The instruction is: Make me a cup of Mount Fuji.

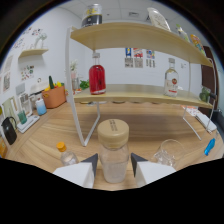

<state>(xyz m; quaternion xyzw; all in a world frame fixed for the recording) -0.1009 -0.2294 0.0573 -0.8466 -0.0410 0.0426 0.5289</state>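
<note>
A wooden table (150, 131) carries everything. Between the fingers stands a clear jar with a tan lid (113, 152). Just left of the fingers sits a small bottle with an orange cap (65, 154); just right, a clear glass (168, 151). Beyond them rises a white-framed wooden shelf (135, 92), bearing a red bottle (97, 76) and a clear bottle (171, 79). Far right lies a blue object (209, 146).

Orange basket (54, 96) sitting on the desk (145, 131) left of the shelf frame, green items poking out. Blue clip-like object (209, 146) lying far right. Black bag (9, 130) hanging far left. Posters (139, 57) showing on the back wall.
</note>
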